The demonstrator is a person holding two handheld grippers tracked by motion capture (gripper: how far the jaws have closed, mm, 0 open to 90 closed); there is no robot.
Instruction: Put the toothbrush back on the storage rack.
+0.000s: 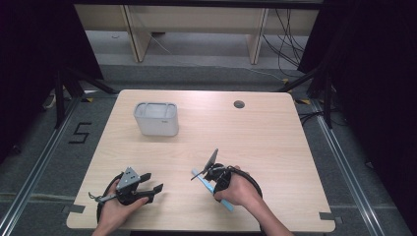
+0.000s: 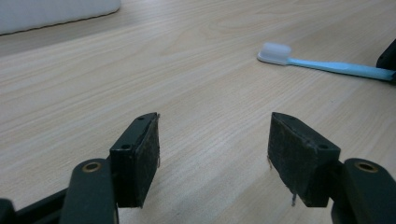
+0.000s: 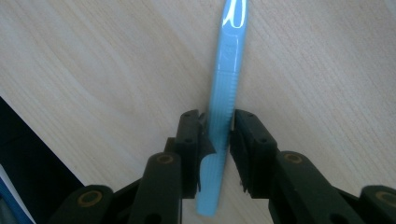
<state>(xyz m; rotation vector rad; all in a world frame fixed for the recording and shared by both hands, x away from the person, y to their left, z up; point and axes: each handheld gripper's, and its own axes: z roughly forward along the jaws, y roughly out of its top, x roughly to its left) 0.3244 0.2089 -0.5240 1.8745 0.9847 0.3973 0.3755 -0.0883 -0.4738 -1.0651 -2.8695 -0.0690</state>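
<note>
Right gripper view is showing the right gripper [image 3: 218, 135] from close up: its fingers [image 3: 190, 140] are sitting either side of the toothbrush [image 3: 223, 93] handle near its tail end, almost together, but whether the pads are pressing on it I cannot tell. The brush is lying flat on the tabletop [image 3: 93, 70].

Left gripper view is giving what that one lacks: the white bristle head and the light blue neck of the brush, lying on the wood well ahead of the left gripper [image 2: 212, 154], with a corner of the bin [image 2: 51, 14] at top left. Left fingers [image 2: 140, 158] are standing wide apart with nothing between them.

High view is giving the layout: the bin sitting at the far left of the tabletop, both hands at the near edge. Right hand [image 1: 241, 189] is angling its gripper down over the brush, palm down. Left hand [image 1: 118, 206] is holding its gripper low and level, pointing right.
</note>
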